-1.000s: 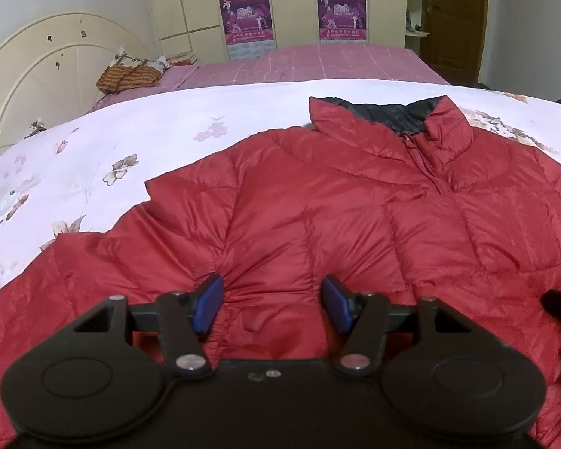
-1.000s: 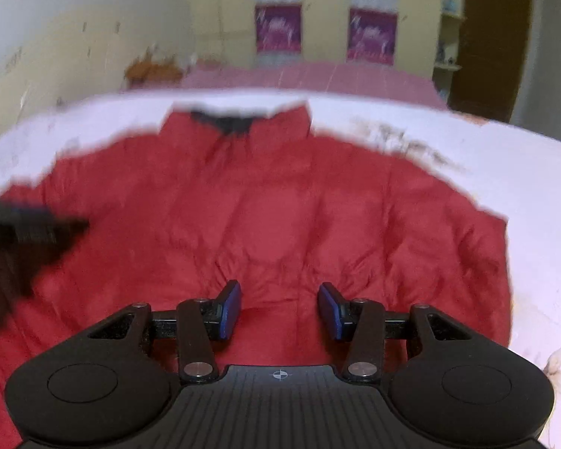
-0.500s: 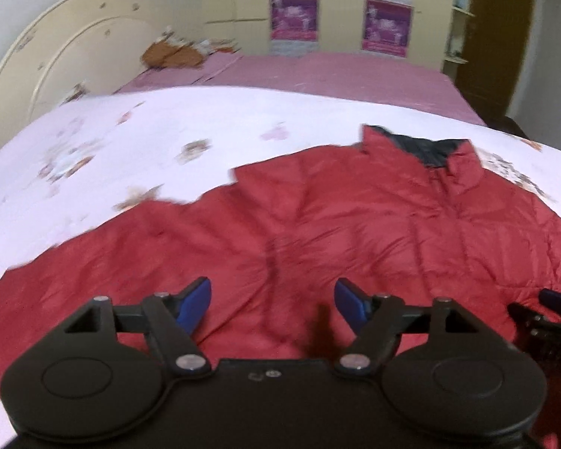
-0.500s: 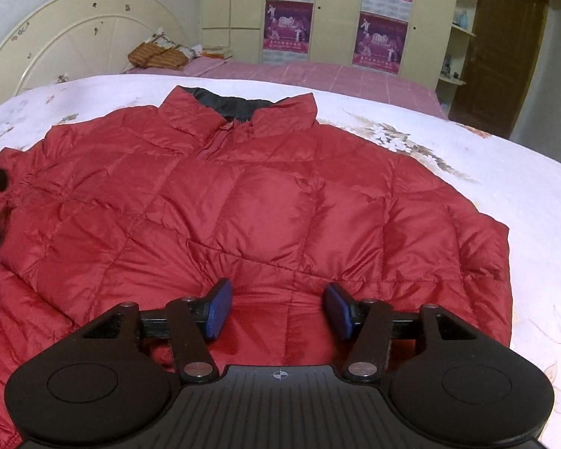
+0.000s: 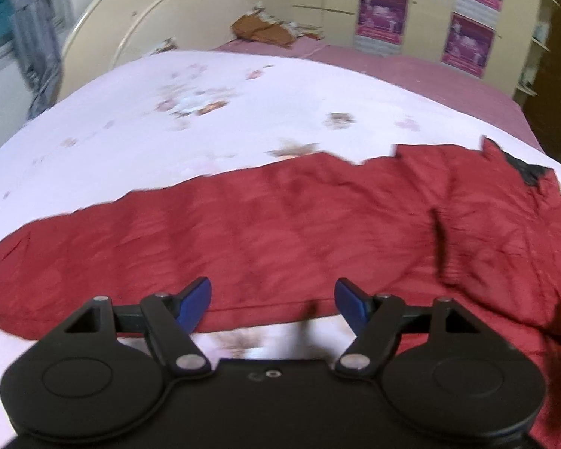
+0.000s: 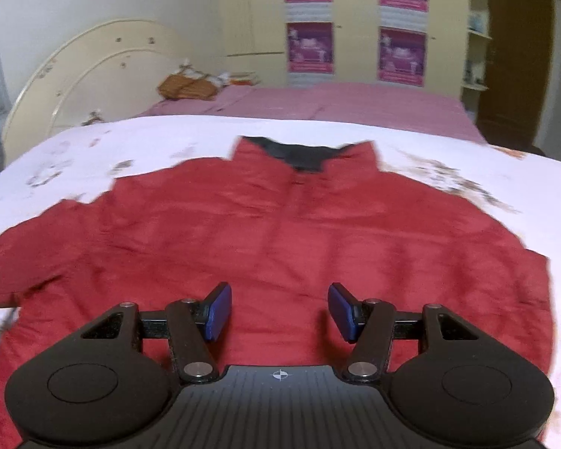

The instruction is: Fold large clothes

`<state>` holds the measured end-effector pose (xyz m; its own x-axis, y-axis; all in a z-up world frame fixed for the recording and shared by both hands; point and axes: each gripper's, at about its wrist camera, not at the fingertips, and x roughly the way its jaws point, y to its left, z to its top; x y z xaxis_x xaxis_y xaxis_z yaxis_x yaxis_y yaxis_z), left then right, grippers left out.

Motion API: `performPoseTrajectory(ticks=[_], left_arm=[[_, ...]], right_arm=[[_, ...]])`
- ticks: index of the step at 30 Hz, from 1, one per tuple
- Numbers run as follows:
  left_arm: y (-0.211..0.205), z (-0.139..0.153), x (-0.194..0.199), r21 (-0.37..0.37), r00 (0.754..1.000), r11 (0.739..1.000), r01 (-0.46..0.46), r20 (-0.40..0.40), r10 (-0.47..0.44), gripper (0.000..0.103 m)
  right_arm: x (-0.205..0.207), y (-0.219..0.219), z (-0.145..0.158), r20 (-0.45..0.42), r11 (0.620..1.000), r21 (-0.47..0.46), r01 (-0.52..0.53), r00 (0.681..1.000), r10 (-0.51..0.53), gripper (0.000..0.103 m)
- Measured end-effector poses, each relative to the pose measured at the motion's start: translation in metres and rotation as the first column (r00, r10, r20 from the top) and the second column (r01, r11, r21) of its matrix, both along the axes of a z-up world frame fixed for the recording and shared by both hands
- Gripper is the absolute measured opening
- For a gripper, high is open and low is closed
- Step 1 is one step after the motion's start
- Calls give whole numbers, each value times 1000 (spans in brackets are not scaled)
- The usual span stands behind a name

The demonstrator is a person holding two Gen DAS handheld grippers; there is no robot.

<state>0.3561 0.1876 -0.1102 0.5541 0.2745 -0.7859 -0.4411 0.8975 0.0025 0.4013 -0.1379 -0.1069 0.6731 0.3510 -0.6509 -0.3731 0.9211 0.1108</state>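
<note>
Jacket [image 6: 280,232] lies spread flat across the bed [image 5: 168,119], sleeve toward its left edge. My left gripper [image 5: 273,299] and right gripper [image 6: 280,310], jaws lately widening, stand apart, empty. Slick puffy fabric may slip from a shallow pinch.

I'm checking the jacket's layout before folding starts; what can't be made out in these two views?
- Red puffer jacket hem: hidden behind the right gripper body, right wrist view.
- Jacket's far sleeve: cut off by the right edge, left wrist view.
- Quilting and zipper: smeared by motion blur, both views.
- Wardrobe posters: print too small and blurred.
</note>
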Motion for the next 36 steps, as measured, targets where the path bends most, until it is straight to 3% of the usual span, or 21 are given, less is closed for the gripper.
performPoseTrajectory(ticks=[12,17,21,25,27,30,34,36], left_arm=[[106,-7,-70,-56,980,978,-201,-3,201,72],[141,-15,-117,-122,944,936,-330,-15,331,70],[162,-26,-143,-215,904,883,-418,-2,427,70],[179,-33,-137,-288,881,856,-429,75,466,83],[183,-36,-128,-299,869,851,-433,115,482,83],[188,-40,-120,-301,841,841,-450,174,513,71],[190,-43,-117,-310,806,824,-474,223,548,19],[189,-40,-115,-320,812,834,-449,244,530,12]], right_arm=[[-3,97,-11,-20,997,-15,-82,996,82,57],[4,121,-35,-58,987,-122,-101,994,95,57],[6,123,-37,-62,988,-120,-95,994,88,60],[4,123,-37,-54,988,-125,-91,995,85,60],[4,123,-37,-53,988,-127,-90,995,84,60],[3,123,-37,-52,988,-127,-90,995,84,60],[2,124,-37,-46,989,-127,-82,996,77,60],[2,124,-37,-46,989,-127,-80,996,74,60]])
